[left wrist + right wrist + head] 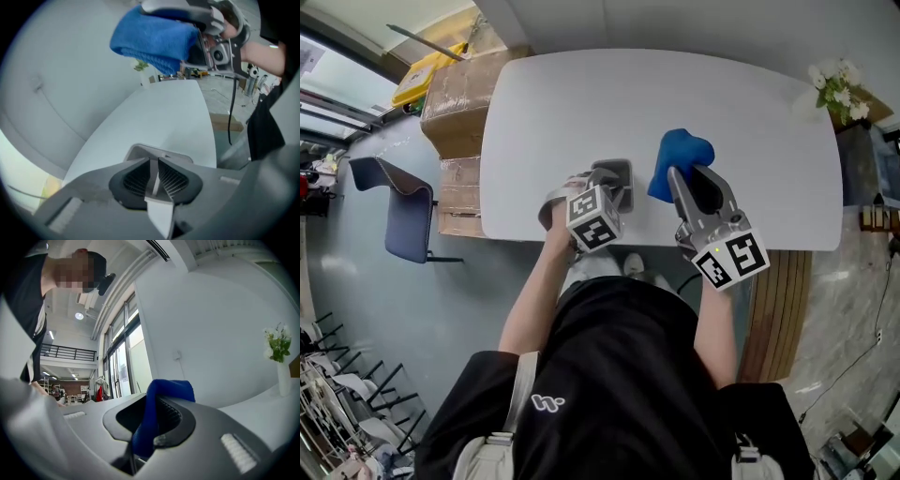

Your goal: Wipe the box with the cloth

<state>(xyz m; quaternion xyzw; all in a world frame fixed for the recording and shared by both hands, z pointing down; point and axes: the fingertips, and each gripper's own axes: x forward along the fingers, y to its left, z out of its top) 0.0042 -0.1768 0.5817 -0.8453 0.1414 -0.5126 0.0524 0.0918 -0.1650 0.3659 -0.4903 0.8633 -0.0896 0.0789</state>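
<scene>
One person stands at the near edge of one white table (581, 103), holding two tongs. The left tongs (607, 187) are closed on a thin wall of the one small grey box (619, 169), which sits on the table close to its near edge. The left gripper view shows the two dark ribbed pads pressed onto that upright wall, one on each side, with the box rim (164, 155) just beyond them.

The right tongs (684, 183) are clamped on the one blue cloth (680, 155). In the right gripper view a fold of cloth (171, 390) runs down between the two pads and bunches above them. Seen from the left gripper view, the cloth (152, 40) hangs in a thick folded bundle, lifted off the table, to the right of the box and not touching it.

One vase of white flowers (839, 89) stands at the far right corner of the table. On the floor to the left are at least two cardboard cartons (455, 103) against the table's edge and one blue chair (403, 211).
</scene>
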